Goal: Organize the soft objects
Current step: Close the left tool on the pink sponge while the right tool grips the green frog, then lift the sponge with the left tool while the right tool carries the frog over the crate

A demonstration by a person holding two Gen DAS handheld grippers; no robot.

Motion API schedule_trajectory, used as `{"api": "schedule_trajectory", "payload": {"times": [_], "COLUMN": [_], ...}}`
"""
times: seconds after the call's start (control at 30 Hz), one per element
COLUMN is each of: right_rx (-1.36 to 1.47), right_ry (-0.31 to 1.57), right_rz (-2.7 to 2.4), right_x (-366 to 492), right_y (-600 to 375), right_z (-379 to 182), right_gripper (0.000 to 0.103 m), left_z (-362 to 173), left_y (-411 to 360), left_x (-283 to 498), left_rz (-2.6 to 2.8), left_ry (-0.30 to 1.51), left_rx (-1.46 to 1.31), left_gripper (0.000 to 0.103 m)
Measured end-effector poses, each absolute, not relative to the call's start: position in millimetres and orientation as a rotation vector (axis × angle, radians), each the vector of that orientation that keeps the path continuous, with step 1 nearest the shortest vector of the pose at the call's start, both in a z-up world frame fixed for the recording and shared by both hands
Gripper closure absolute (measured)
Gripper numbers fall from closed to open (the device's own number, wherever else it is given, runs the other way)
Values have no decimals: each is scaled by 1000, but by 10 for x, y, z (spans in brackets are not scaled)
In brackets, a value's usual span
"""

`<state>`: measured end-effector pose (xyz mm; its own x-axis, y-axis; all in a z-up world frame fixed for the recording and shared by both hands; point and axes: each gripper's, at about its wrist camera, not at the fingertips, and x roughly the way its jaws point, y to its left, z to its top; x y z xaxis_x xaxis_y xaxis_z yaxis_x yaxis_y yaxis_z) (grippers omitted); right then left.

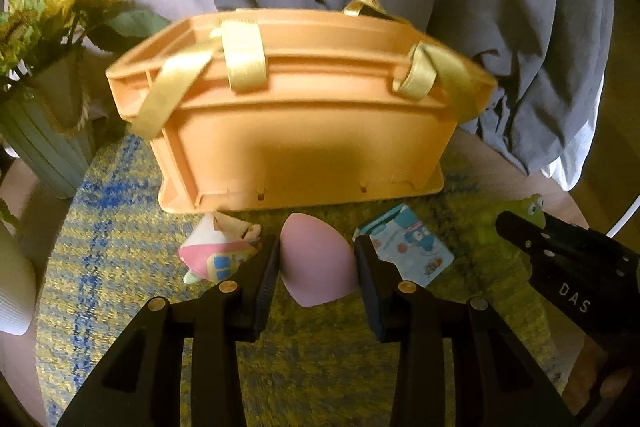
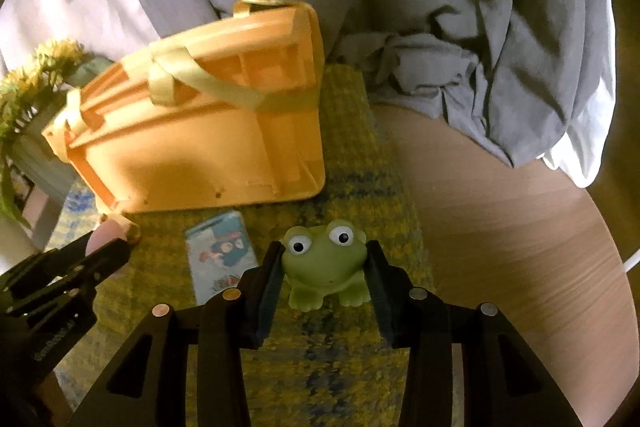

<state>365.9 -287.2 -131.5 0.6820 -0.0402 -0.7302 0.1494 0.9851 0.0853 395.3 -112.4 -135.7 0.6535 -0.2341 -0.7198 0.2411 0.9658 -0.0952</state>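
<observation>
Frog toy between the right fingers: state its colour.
Green frog toy, white googly eyes; right wrist view shows it best.

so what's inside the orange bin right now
Cannot tell. The orange bin sits upright on the yellow-blue mat, but both views show only its outer walls and the yellow straps draped over its rim; the interior is hidden by the near wall.

Sponge (image 1: pixel 316 261), packet (image 1: pixel 412 249), frog (image 2: pixel 322 267) before bin (image 1: pixel 304 131).

One bin (image 1: pixel 304 131) — four soft toys (image 2: pixel 324 263)
</observation>
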Motion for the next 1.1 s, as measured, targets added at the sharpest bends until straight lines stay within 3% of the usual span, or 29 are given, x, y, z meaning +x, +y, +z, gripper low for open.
{"api": "schedule_trajectory", "payload": {"times": [1.1], "right_rx": [126], "right_ry": [558], "right_rz": [14], "right_x": [3228], "right_y": [-2552], "right_z": [-258], "right_gripper": [61], "left_z": [-248], "left_y": [-883], "left_x": [3500], "left_rz": [-249], "left_ry": [532], "left_rx": [18], "left_gripper": [65]}}
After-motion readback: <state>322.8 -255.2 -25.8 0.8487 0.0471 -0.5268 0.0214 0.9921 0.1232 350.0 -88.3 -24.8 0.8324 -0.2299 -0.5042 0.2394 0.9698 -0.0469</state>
